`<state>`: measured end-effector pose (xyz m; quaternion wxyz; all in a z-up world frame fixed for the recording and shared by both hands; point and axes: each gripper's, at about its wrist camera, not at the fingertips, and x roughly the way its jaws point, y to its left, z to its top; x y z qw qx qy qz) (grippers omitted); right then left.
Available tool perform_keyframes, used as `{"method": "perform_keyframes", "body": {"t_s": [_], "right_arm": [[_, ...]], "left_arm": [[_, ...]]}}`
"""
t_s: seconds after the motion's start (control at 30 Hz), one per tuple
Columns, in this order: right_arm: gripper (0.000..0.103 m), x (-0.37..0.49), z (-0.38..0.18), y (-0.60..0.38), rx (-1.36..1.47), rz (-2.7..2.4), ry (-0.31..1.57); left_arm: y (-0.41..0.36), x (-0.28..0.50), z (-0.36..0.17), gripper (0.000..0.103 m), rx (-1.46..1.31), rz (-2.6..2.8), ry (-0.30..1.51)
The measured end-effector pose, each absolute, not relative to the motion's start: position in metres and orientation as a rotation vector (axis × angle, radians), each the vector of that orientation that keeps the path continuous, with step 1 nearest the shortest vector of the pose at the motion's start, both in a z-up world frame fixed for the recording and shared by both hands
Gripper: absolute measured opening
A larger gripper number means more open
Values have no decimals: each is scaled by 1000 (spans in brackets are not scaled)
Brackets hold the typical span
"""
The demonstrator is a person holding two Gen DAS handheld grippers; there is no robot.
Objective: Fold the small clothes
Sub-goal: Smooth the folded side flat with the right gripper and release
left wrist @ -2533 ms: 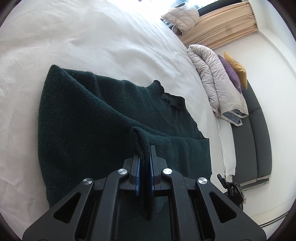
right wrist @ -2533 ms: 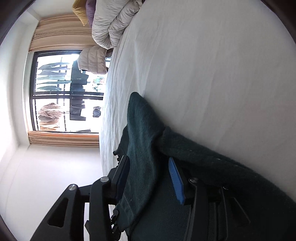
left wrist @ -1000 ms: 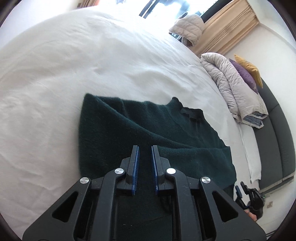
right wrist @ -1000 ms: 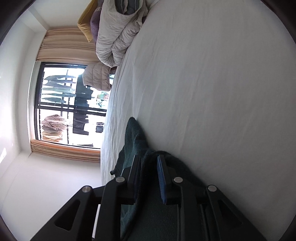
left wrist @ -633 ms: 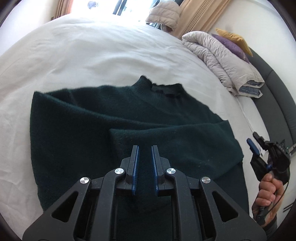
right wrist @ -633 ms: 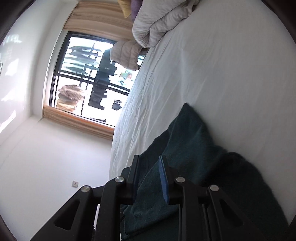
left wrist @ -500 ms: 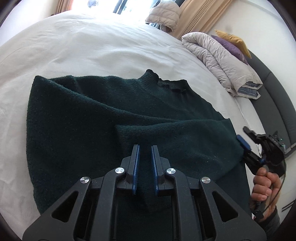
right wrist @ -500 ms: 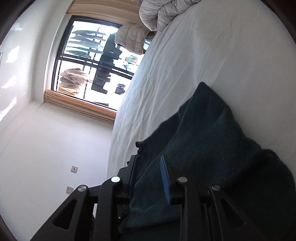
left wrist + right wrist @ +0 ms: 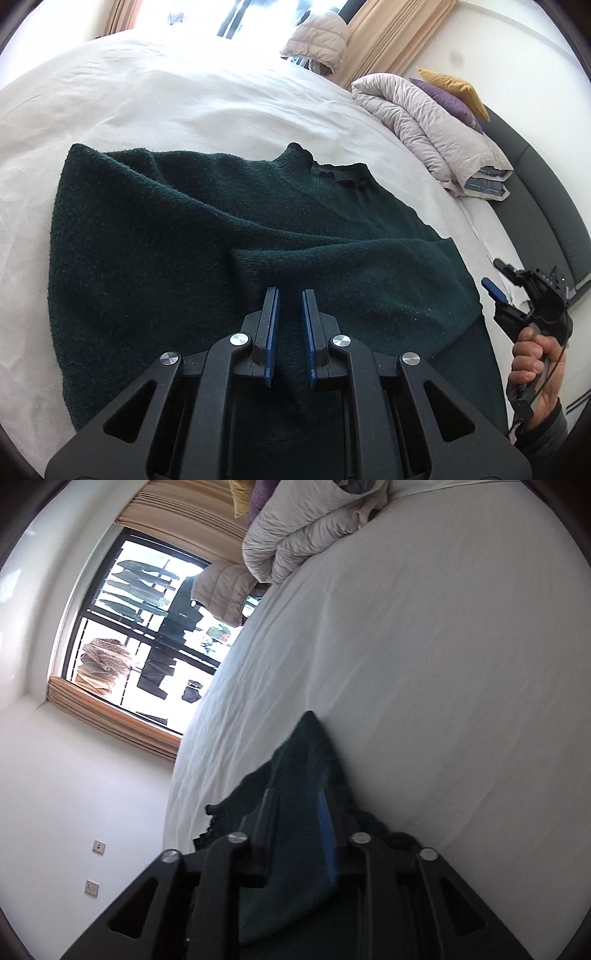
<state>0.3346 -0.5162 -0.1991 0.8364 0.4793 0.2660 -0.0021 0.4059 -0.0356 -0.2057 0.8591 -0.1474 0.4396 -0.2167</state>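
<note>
Lying beyond the sweater (image 9: 177,236), a duvet (image 9: 424,125) edges the bed (image 9: 184,96)

- Daylight is the only evident source; it enters through the window (image 9: 147,642) and lights both views strongly.
- Left wrist view: window area at the top edge is blown out to pure white, and the far part of the white bed sheet (image 9: 184,92) is overexposed, with wrinkles barely visible.
- The dark green sweater (image 9: 184,240) reads nearly black; knit texture is sharp near the centre, and its lower part falls into shadow.
- Right wrist view: motion blur on the right gripper (image 9: 295,805) and the sweater edge; the blue pad is smeared.
- Both views: strong fisheye bending, with dark vignette corners.
- Shadows on the sheet are soft.
</note>
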Motion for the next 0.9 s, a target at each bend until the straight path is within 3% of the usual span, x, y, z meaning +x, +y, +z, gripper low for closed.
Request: {"method": "perform_keyframes", "body": {"t_s": [0.13,0.23,0.3,0.37,0.73,0.83,0.9], "right_arm": [[56,365,-205,-491,1000,76,602],[55,368,-235,-493,1041,37,684],[17,355,-246,-505,1051,5,677],[0,338,-261,-522,1126,-25,667],[0,282,-247,-531,1047,-148,648],[18,253,-232,-522,1001,-167,628],[44,228,-223,-518,1010,-134,592]], "left_arm": [[-32,404,-207,12,-313,-458,917],[-33,403,-207,12,-303,-455,911],[-32,403,-206,12,-302,-455,908],[-32,402,-206,12,-303,-454,905],[2,359,-183,12,-403,-386,884],[15,320,-169,12,-415,-389,847],[22,293,-163,12,-421,-391,834]]}}
